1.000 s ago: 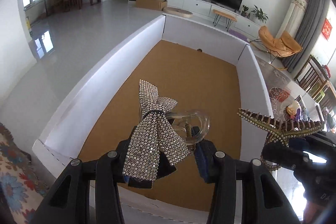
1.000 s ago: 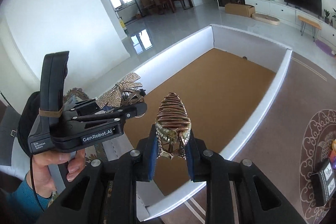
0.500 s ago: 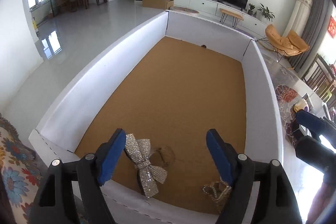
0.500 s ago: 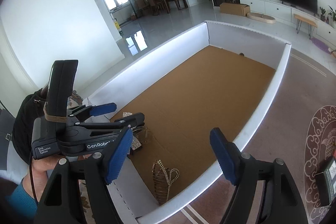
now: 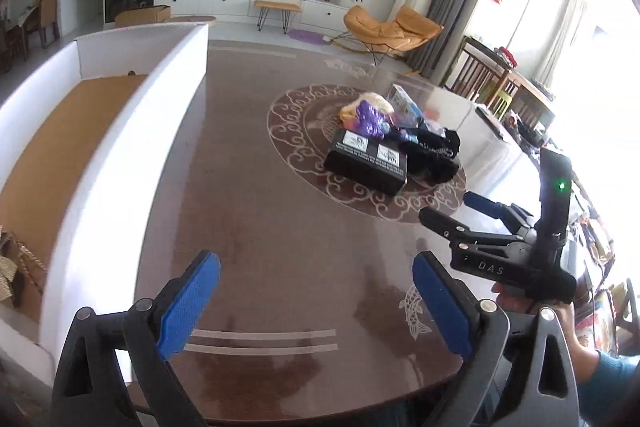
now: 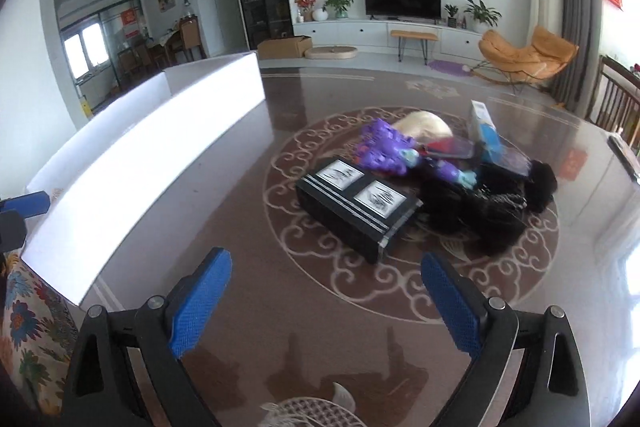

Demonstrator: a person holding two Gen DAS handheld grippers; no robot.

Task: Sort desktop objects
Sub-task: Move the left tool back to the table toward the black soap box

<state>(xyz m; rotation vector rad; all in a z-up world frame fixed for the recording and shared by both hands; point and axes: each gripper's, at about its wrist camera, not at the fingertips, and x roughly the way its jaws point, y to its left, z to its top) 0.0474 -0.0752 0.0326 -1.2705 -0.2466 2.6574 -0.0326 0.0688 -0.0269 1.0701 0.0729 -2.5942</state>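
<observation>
A pile of objects lies on the dark round table: a black box with white labels (image 6: 358,205) (image 5: 366,161), a purple toy (image 6: 386,147) (image 5: 368,115), a black fabric item (image 6: 486,205) (image 5: 434,153), a cream object (image 6: 426,125) and a blue-and-white box (image 6: 484,125). My left gripper (image 5: 316,301) is open and empty over the table's near part. My right gripper (image 6: 326,305) is open and empty, short of the black box; it also shows in the left wrist view (image 5: 460,211). A gold hair clip (image 5: 12,259) lies in the white box (image 5: 120,155).
The white-walled box with a brown floor (image 6: 160,131) stands along the table's left side. A white lacy object (image 6: 308,413) lies at the near edge below my right gripper. A floral cushion (image 6: 32,323) is at the left. Living-room furniture is behind.
Both grippers opened and dropped the rhinestone bow clip and the gold clip into the white box. Both then swung right, away from the box and toward the pile on the table.
</observation>
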